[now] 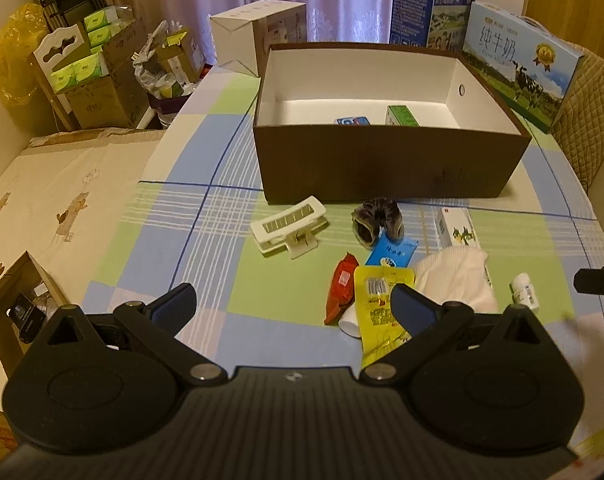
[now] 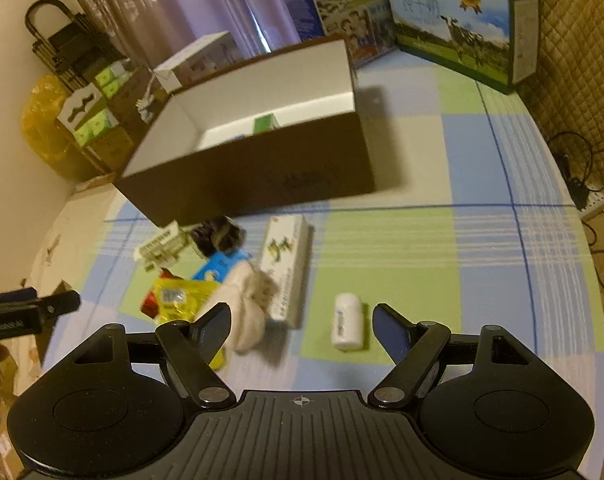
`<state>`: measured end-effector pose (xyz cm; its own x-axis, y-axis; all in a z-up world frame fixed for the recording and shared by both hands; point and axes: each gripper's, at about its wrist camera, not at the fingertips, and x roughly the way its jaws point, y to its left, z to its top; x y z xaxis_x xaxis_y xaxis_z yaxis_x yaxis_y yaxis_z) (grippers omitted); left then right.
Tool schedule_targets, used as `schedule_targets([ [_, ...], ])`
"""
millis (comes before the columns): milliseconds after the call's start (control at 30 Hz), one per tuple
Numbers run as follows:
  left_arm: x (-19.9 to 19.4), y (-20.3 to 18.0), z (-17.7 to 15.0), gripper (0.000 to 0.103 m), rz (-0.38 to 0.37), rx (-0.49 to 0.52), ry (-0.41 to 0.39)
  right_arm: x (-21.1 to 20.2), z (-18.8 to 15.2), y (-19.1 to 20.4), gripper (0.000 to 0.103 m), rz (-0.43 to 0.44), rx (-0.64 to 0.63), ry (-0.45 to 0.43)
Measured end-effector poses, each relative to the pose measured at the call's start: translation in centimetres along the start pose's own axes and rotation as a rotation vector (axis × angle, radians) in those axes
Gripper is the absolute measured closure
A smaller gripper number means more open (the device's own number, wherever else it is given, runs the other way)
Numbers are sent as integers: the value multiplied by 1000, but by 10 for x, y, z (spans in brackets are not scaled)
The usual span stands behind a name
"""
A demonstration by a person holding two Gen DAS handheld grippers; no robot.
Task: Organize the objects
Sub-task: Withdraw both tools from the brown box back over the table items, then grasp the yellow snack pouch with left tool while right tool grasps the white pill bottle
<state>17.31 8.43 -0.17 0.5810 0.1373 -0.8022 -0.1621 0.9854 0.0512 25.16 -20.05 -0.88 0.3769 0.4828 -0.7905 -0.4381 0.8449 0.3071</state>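
Your left gripper (image 1: 294, 312) is spread wide and holds nothing, above the yellow packet (image 1: 377, 312). Your right gripper (image 2: 302, 326) is also spread wide and empty, the white bottle (image 2: 346, 322) lying between its fingers. The brown box (image 1: 381, 168) stands beyond the pile; bare tablecloth (image 2: 461, 240) lies right of the bottle.

Left tongs (image 1: 294, 308) gape above the yellow packet (image 1: 377, 312).

I count one brown box (image 1: 381, 168), two small cartons inside it, one hair clip (image 1: 288, 227), one scrunchie (image 1: 377, 222), three sachets, one sock (image 1: 457, 276), one white bottle (image 2: 345, 322), two milk cartons.
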Motion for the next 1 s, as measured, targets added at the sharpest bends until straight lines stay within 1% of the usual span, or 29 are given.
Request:
schedule_targets([
  [100,3,-1,-4,1,3,9,10,3,-8,-2,27,-27,-29,7],
  [300,11,1,-10,1,-14,3,41,15,-22,-5,27,-53,-34,33],
  [633,25,3,-22,1,-35,1,77,29,-31,0,29,-72,-81,32],
  [733,30,4,-24,1,-44,-3,86,35,-32,0,33,-77,-93,28],
  [800,34,4,-26,2,-58,-9,96,40,-33,-1,40,-78,-93,28],
  [1000,46,4,-31,5,-84,-21,119,58,-31,-3,51,-94,-103,24],
])
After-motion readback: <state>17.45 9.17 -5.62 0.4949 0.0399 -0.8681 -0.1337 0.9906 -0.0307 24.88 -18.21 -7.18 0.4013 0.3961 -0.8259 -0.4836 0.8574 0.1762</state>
